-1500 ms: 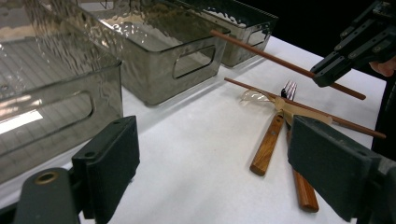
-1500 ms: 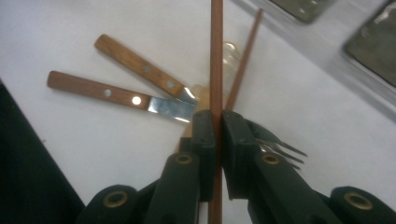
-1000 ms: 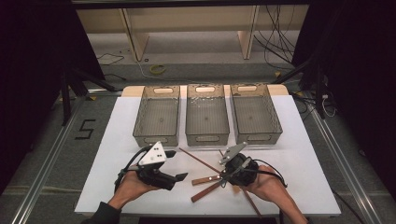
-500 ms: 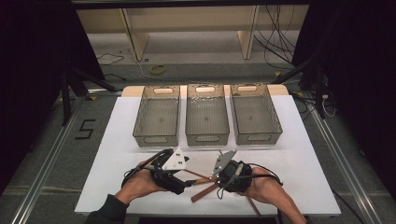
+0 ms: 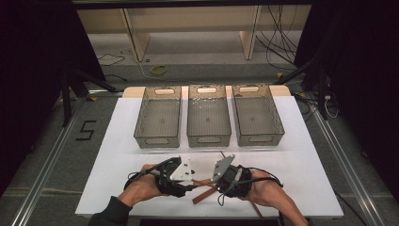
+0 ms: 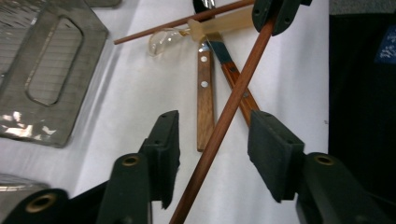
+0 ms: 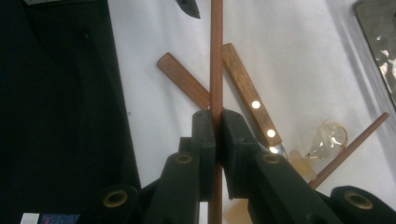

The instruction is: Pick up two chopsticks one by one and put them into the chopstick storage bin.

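My right gripper (image 7: pixel 215 116) is shut on a reddish wooden chopstick (image 7: pixel 216 56), which runs straight out past its jaws. The far end of that chopstick (image 6: pixel 224 121) passes between the jaws of my left gripper (image 6: pixel 215 135). Those jaws have just been closing, and their pads stand clear of the stick on both sides. In the high view the left gripper (image 5: pixel 192 186) and right gripper (image 5: pixel 215 184) face each other near the table's front edge. Under the stick lie two wooden-handled utensils (image 6: pixel 204 98) (image 6: pixel 239 93), a clear plastic spoon (image 6: pixel 163 41) and a second chopstick (image 6: pixel 177 22).
Three clear empty bins (image 5: pixel 157 140) (image 5: pixel 208 140) (image 5: pixel 259 139) stand in a row across the middle of the white table (image 5: pixel 306 179). A corner of one bin (image 6: pixel 51 70) lies close beside the left gripper. Beyond the table's front edge it is dark.
My left gripper has moved right toward the right gripper, and its jaws now straddle the chopstick. The right gripper has kept its hold on the stick.
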`<control>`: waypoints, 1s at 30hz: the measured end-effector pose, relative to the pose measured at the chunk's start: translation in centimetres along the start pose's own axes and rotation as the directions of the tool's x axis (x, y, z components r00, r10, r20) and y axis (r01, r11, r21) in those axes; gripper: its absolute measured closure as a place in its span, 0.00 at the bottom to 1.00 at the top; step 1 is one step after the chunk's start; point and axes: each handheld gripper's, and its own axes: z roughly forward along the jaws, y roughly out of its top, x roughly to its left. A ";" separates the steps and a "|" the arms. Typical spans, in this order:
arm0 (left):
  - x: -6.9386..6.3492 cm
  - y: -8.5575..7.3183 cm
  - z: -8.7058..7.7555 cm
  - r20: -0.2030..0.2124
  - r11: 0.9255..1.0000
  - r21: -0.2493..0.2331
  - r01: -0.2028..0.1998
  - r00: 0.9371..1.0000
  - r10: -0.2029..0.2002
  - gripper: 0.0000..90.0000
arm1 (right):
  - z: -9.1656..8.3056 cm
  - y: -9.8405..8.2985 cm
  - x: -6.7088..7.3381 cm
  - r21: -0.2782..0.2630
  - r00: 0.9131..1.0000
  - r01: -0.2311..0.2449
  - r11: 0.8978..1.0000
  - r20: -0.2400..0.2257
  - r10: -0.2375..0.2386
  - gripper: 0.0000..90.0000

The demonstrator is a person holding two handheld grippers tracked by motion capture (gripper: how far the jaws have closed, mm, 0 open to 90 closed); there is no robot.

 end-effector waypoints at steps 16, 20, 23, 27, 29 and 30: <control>-0.4 0.1 0.6 0.061 0.997 0.049 -0.065 0.996 0.062 0.83 | 0.4 0.2 0.4 0.007 0.998 0.062 0.998 -0.020 -0.062 0.94; -0.6 0.1 0.7 0.075 0.995 0.059 -0.081 0.994 0.077 0.86 | 0.6 0.1 0.5 0.013 0.996 0.092 0.996 -0.011 -0.092 0.94; -0.7 0.1 0.6 0.088 0.993 0.052 -0.103 0.991 0.098 0.88 | 0.5 0.0 0.5 0.008 0.994 0.105 0.994 -0.012 -0.105 0.93; -0.9 0.1 0.8 0.108 0.993 0.037 -0.108 0.989 0.104 0.93 | 0.3 -0.2 0.0 0.011 0.996 0.088 0.996 0.007 -0.088 0.88; -0.9 0.1 0.7 0.098 0.993 0.041 -0.110 0.990 0.105 0.93 | 0.2 -0.3 -0.3 0.010 0.997 0.071 0.997 0.032 -0.071 0.76; -0.9 0.0 0.6 0.097 0.993 0.040 -0.110 0.990 0.105 0.93 | 0.2 -0.3 -0.3 0.010 0.997 0.071 0.997 0.032 -0.071 0.76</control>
